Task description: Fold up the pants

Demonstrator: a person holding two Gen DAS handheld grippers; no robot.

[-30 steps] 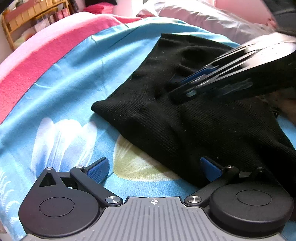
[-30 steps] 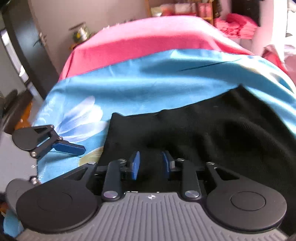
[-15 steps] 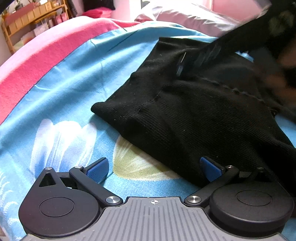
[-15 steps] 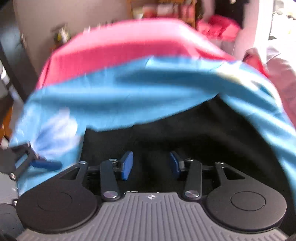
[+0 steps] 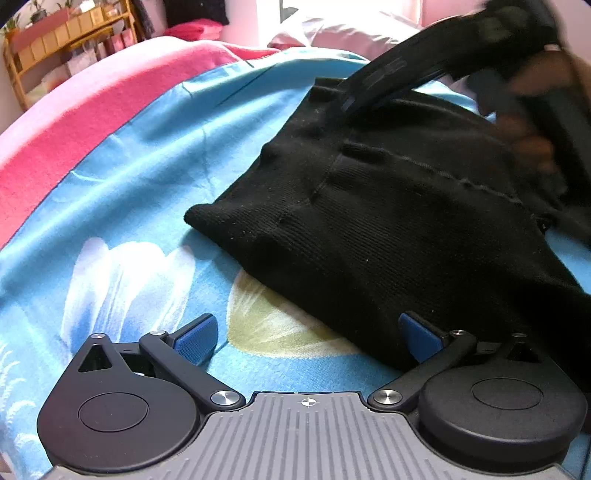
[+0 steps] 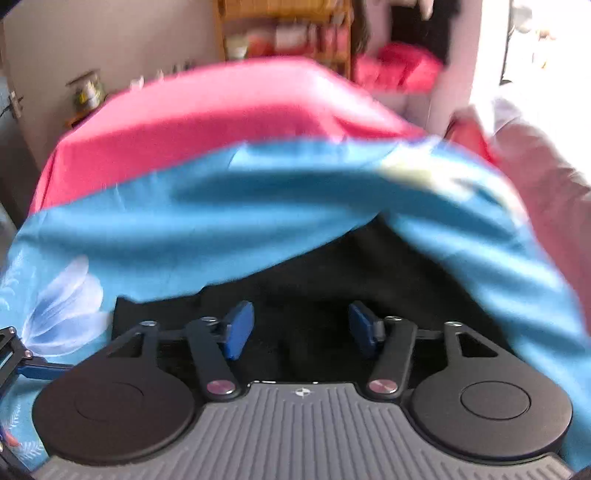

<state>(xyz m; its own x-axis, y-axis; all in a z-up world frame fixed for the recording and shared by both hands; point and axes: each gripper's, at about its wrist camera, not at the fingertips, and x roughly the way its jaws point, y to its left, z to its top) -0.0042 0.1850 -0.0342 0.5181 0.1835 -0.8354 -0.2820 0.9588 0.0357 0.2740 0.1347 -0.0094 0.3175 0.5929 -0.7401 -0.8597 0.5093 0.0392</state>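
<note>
Since the earlier frames, lifted off the black ribbed knit pants [image 5: 388, 221] and drew back toward the far corner: right gripper [image 6: 301, 328], its blue-padded jaws having just been opening, spread now with nothing pinched between them, only dark cloth lying below. Seen from the left wrist view as a blurred black arm [image 5: 391, 74] slanting down to the pants' far edge, gripped by a hand [image 5: 535, 107].

Lay folded on the blue flower-printed bedsheet [image 5: 147, 155]: soft, finely ribbed fabric, matte, flecked with lint, with a raised seam crossing its upper layer and a rounded folded corner pointing toward the pink blanket [image 5: 74, 122]. Ran with its long axis from that corner diagonally toward the lower right of the left wrist view.

Hovered low over the sheet with jaws wide apart: left gripper [image 5: 306, 336]. Sat with its right blue pad [image 5: 417, 339] against the pants' near hem and its left pad over bare sheet, gripping nothing. Filled the lower half of the right wrist view beneath the spread fingers, though blurred there. Stood beyond the bed: wooden shelf [image 5: 70, 33].
</note>
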